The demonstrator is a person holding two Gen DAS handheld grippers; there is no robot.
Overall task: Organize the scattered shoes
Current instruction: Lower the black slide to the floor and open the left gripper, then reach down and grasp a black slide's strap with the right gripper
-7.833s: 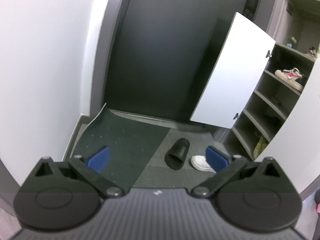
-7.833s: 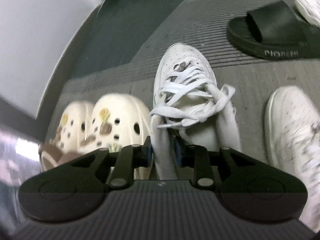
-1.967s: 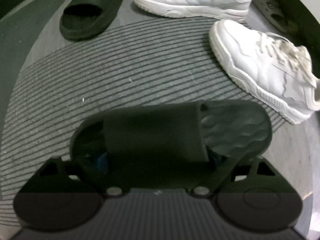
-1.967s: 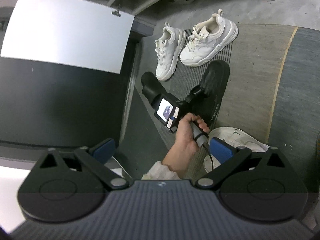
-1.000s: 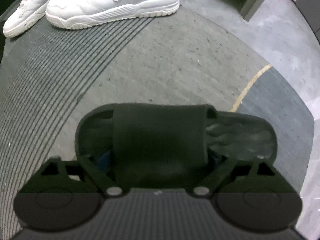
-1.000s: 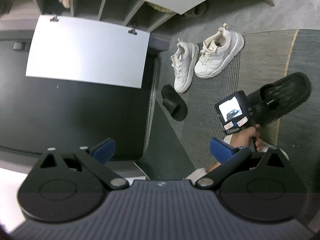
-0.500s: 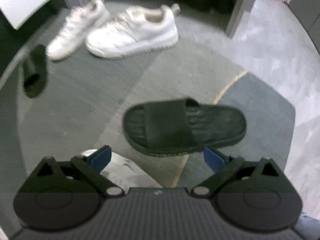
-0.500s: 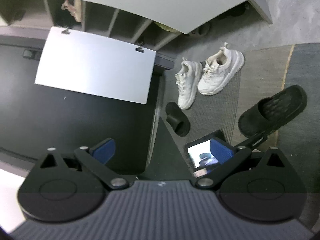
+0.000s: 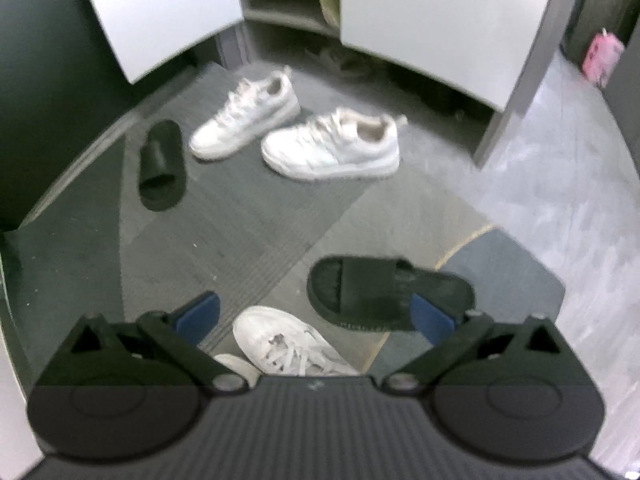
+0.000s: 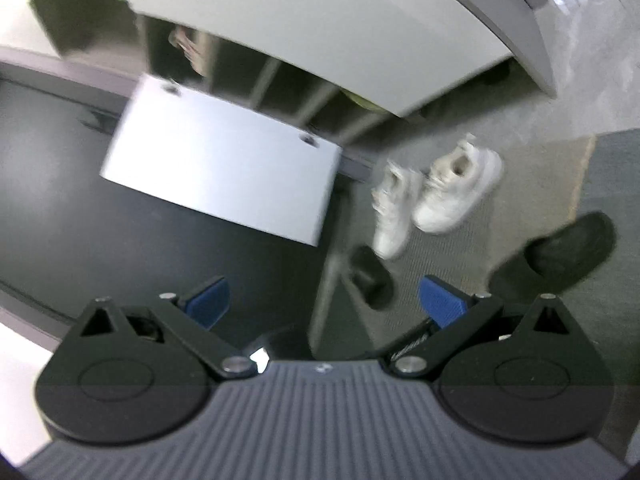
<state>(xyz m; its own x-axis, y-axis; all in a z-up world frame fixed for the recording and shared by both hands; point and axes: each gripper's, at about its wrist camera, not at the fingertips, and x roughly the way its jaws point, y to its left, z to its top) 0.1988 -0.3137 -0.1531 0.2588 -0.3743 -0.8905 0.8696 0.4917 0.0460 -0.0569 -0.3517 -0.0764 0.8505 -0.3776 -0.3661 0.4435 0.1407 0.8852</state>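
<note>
Jaws wide and empty on both grippers, left gripper [image 9: 316, 314] above black slide [image 9: 384, 292], white sneakers [image 9: 332, 144] on mat [image 9: 248, 232]

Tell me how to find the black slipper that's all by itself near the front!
Start at the white shoe cupboard and come forward across the ribbed grey mat, past two white sneakers. At the mat's near edge, beside its yellow trim, one black slide sandal lies flat. Its twin sits far back by the sneakers; this one lies next to a laced white sneaker.
</note>
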